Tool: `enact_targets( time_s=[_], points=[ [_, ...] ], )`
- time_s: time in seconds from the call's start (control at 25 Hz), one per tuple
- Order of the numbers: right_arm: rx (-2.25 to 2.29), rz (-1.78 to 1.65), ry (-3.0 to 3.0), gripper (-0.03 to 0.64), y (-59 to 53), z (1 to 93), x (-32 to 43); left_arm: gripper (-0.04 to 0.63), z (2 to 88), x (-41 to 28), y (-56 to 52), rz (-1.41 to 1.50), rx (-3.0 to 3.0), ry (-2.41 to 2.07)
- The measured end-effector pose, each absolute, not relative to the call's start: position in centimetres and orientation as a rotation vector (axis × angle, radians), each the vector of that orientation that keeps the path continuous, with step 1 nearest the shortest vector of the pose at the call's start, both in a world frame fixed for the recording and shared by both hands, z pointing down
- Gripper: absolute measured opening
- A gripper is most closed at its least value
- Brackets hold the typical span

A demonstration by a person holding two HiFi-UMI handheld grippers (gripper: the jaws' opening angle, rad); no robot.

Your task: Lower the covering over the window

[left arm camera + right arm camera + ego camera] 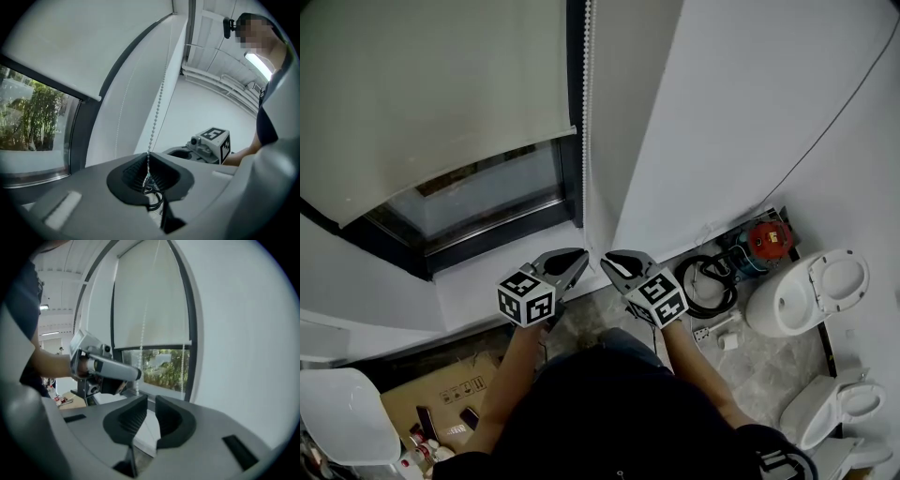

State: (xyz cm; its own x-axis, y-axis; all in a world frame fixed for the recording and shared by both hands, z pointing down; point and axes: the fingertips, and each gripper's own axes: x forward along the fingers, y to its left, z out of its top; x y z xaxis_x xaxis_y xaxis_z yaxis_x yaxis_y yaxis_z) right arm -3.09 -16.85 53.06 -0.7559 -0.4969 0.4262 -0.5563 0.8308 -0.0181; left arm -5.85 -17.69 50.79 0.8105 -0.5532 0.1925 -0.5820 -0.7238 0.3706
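A pale roller blind [431,84] covers the upper part of the window, with bare glass [487,187] below its bottom bar. A white bead chain [588,112] hangs down the dark frame on the window's right side. My left gripper [578,263] is shut on this chain, which runs up out of the closed pads [157,117]. My right gripper [607,260] is just right of the chain, shut with nothing between its pads [149,420]. In the right gripper view the left gripper [108,366] sits at the chain [142,324] in front of the blind [150,301].
A white wall [722,122] stands right of the window and a white sill [506,272] below it. On the floor are a white toilet [806,291], a second one [839,403], a black cable coil [705,281], a red device [769,239] and a cardboard box [441,394].
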Motion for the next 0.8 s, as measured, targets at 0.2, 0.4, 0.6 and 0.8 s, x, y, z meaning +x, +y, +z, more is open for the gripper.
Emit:
enact_targets(
  time_s=[0.2, 0.4, 0.6, 0.8],
  points=[
    [0.98, 0.054, -2.668, 0.014, -18.0, 47.1, -1.9, 0.021, 50.9, -5.8, -17.8, 0.098, 2.585, -0.878],
    [1.134, -0.094, -2.72, 0.012, -17.8, 41.5, -1.2, 0.022, 50.8, -5.9, -18.0, 0.115, 2.597, -0.934],
    [1.203, -0.205, -2.69, 0.012, -17.7, 39.1, -1.0, 0.025, 50.6, -7.9, -18.6, 0.146, 2.605, -1.165],
    [1.302, -0.251, -2.671, 0.012, -18.0, 37.5, 0.1, 0.025, 47.0, -12.9, -20.2, 0.127, 2.557, -1.518]
  ],
)
